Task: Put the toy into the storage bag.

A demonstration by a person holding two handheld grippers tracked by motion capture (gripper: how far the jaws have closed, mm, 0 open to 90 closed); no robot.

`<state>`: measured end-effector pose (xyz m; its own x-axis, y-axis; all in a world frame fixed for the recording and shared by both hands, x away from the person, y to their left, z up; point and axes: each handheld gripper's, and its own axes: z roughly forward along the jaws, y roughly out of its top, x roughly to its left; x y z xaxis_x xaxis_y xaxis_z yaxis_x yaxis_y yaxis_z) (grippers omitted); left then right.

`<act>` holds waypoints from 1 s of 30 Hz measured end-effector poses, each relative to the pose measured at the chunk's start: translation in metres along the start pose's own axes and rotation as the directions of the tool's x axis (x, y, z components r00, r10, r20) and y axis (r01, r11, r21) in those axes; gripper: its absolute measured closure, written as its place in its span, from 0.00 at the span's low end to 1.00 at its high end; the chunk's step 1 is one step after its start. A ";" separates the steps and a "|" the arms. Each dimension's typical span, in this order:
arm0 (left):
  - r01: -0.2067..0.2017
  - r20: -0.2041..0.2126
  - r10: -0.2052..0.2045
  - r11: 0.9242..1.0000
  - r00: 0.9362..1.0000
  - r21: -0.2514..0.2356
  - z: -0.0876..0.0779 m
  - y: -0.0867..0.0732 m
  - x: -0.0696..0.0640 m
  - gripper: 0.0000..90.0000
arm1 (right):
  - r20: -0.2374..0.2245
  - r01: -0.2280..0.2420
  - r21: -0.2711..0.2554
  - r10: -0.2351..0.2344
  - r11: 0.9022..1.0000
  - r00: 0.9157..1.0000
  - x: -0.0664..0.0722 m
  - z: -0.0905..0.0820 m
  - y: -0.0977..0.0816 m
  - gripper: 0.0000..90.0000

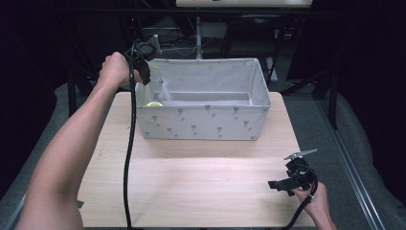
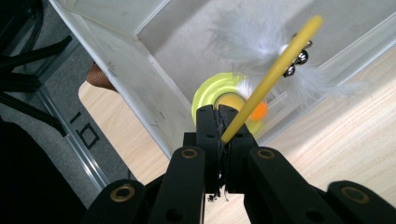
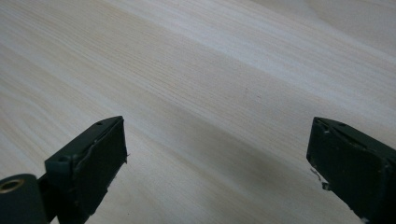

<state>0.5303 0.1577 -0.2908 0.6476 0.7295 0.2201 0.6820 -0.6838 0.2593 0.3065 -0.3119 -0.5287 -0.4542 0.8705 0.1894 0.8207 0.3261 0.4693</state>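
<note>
A thin yellow stick [image 2: 273, 74] is being gripped at its lower end between the closed jaws of the left gripper [image 2: 220, 122], which is being held over the left end of the grey fabric box [image 1: 206, 125] standing along the far edge of the desk [image 1: 191, 187]. In the left gripper view the stick is seen slanting up and away from the jaws, with white feathers [image 2: 252, 42] and small metal bells [image 2: 299, 58] at its far end, inside the box. Beneath it, on the box floor near the left wall, a yellow-green disc [image 2: 212, 93] with an orange ball [image 2: 259, 111] is lying.

The toy is judged to be very light; the stick looks stiff but slender, so it is likely to pivot or slip if pinched loosely. The feathers are soft and easily crushed, and the bells are loose, so the bare stick is judged the proper place to be gripped.

The right gripper [image 1: 283, 184] is being held low near the desk's near right corner, its jaws spread wide apart over bare wood, with nothing between them.
</note>
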 end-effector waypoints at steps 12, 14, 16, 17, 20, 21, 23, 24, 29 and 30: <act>0.029 0.030 -0.031 0.998 0.999 0.047 0.022 -0.019 0.006 0.98 | 0.002 -0.006 -0.006 0.006 1.000 1.000 0.000 0.000 0.000 0.05; 0.032 0.035 -0.034 0.998 0.999 0.059 0.027 -0.022 0.006 0.98 | 0.003 -0.010 -0.003 0.010 1.000 1.000 0.000 0.000 0.000 0.05; 0.041 0.042 -0.044 0.997 0.998 0.064 0.032 -0.024 0.005 0.98 | 0.004 -0.007 -0.007 0.008 1.000 1.000 0.000 0.000 0.000 0.05; 0.042 0.045 -0.045 0.997 0.998 0.067 0.035 -0.025 0.005 0.98 | 0.005 -0.005 -0.006 0.005 1.000 1.000 0.001 0.000 0.000 0.05; 0.043 0.040 -0.046 0.996 0.998 0.078 0.041 -0.028 0.003 0.98 | 0.006 0.000 -0.006 0.000 1.000 1.000 0.002 -0.002 0.000 0.05; 0.039 0.045 -0.043 0.996 0.998 0.081 0.042 -0.028 0.003 0.98 | 0.007 0.000 -0.005 0.000 1.000 1.000 0.002 -0.002 0.000 0.05; 0.040 0.045 -0.044 0.996 0.998 0.083 0.044 -0.029 0.002 0.98 | 0.001 0.002 0.000 -0.002 1.000 1.000 0.001 -0.001 0.000 0.05; 0.038 0.045 -0.042 0.996 0.998 0.084 0.045 -0.030 0.003 0.98 | 0.006 -0.006 -0.003 0.006 1.000 1.000 0.001 -0.001 -0.001 0.05; 0.036 0.054 -0.042 0.995 0.998 0.095 0.053 -0.031 0.001 0.98 | 0.009 0.003 0.000 -0.003 1.000 1.000 0.004 -0.001 0.000 0.05; 0.034 0.054 -0.040 0.994 0.998 0.100 0.054 -0.032 0.001 0.98 | 0.010 0.002 0.001 -0.002 1.000 1.000 0.004 -0.001 0.000 0.05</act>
<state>0.5276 0.1792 -0.3500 0.6376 0.7539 0.1584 0.7343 -0.6569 0.1709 0.3047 -0.3090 -0.5275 -0.4521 0.8737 0.1798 0.8200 0.3278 0.4691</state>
